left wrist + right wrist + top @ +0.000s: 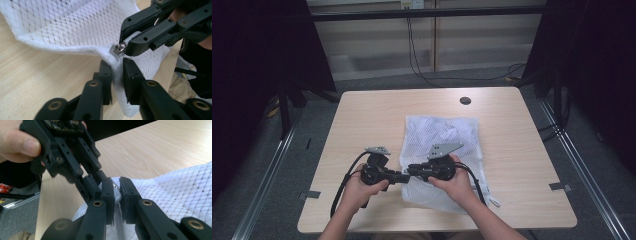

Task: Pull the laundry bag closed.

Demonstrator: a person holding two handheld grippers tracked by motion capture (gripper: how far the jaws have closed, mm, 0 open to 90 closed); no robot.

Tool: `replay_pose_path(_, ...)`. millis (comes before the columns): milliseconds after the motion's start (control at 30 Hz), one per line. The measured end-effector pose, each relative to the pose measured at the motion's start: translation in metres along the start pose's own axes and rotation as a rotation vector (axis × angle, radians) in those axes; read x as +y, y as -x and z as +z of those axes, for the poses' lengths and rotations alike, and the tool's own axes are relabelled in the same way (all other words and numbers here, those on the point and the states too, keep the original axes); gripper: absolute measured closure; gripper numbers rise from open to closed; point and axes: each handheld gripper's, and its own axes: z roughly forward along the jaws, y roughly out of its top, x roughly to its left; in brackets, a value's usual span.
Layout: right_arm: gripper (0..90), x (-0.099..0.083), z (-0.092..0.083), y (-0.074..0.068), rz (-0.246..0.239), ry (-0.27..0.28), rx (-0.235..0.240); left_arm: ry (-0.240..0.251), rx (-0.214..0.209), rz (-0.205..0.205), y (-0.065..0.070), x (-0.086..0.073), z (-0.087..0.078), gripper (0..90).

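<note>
Mesh laundry bag (439, 137), white, soft netted fabric with a thicker white hem, lying flat on the pale wood-grain table (362, 115), right of centre and toward the person's side. Metal zipper slider (119, 48), small and silver, sits at the bag's near left edge, where both tools meet.

Right hand-held gripper (116, 188): jaws nearly closed, pinching the zipper slider and the white fabric bunched around it; in the left gripper view its tips clamp just at the slider.

Left hand-held gripper (117, 72): jaws close together on either side of the folded white hem just beside the slider. Whether the pads truly press the cloth cannot be told for certain; the grip looks light rather than firm.

Step in hand, judged: working the zipper, one tool anchoring the hem while the other draws the slider. To do it well, the anchoring grip should be firm and stay close to the slider, the hem kept taut and in line with the zip track, and the pull kept level along the edge so mesh does not snag in the teeth.

Hands: both low at the table's near edge, grippers tip to tip.
</note>
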Motion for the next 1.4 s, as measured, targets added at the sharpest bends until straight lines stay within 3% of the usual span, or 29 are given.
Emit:
replay_pose_path(267,82.3,0.001,0.000,-0.001,0.001,0.005,0.004,-0.010,0.003,0.004,0.001,0.000,0.007,74.1)
replay_pose_path(300,82.3,0.002,0.000,-0.001,0.002,0.008,0.007,-0.007,-0.016,-0.002,0.001,0.000,0.009,74.0)
replay_pose_path(367,82.3,0.002,0.000,-0.001,0.002,0.009,0.006,-0.015,-0.014,0.001,0.001,0.001,0.010,74.7)
replay_pose_path(467,82.5,0.003,-0.002,-0.001,0.000,0.014,0.008,-0.021,-0.025,-0.007,0.000,0.001,0.012,85.6)
replay_pose_path(700,84.6,0.002,-0.004,-0.001,-0.007,-0.001,-0.002,-0.008,-0.015,-0.013,0.001,0.004,0.005,87.2)
replay_pose_path(833,86.9,0.001,-0.003,-0.002,-0.009,-0.011,0.016,-0.013,-0.013,-0.025,-0.001,0.003,0.001,87.3)
replay_pose_path(1233,87.0,0.001,-0.006,0.001,0.014,-0.025,0.025,-0.018,-0.006,-0.021,0.001,0.004,0.000,87.5)
replay_pose_path(1400,87.0,-0.003,-0.011,0.006,0.049,-0.024,0.022,-0.010,-0.002,-0.030,0.000,0.002,-0.005,87.6)
